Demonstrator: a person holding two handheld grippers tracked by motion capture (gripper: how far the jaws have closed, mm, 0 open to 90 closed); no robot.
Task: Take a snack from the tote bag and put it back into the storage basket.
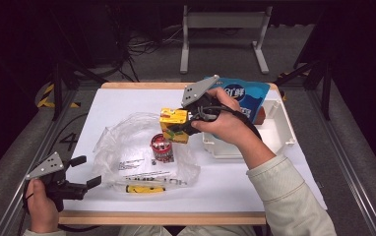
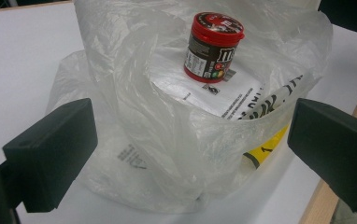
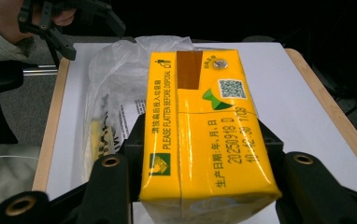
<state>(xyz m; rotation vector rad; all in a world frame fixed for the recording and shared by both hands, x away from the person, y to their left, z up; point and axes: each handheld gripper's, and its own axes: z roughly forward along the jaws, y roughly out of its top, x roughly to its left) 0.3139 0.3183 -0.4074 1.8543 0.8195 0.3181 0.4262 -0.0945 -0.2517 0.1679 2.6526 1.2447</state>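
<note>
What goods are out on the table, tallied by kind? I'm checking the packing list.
Yellow drink carton, held in the right tool: 1
Red-lidded candy tub: 1
Clear plastic bag: 1
Blue snack pouch: 1
White bin: 1
Total: 5

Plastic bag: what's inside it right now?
Inside the plastic bag: an upright red-lidded candy jar standing on a printed sheet. A yellow item shows through the film; crumpled folds hide the rest.

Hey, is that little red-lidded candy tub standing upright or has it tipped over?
Upright. The candy tub stands on its base inside the clear plastic bag, with its red lid on top and its label reading level.
</note>
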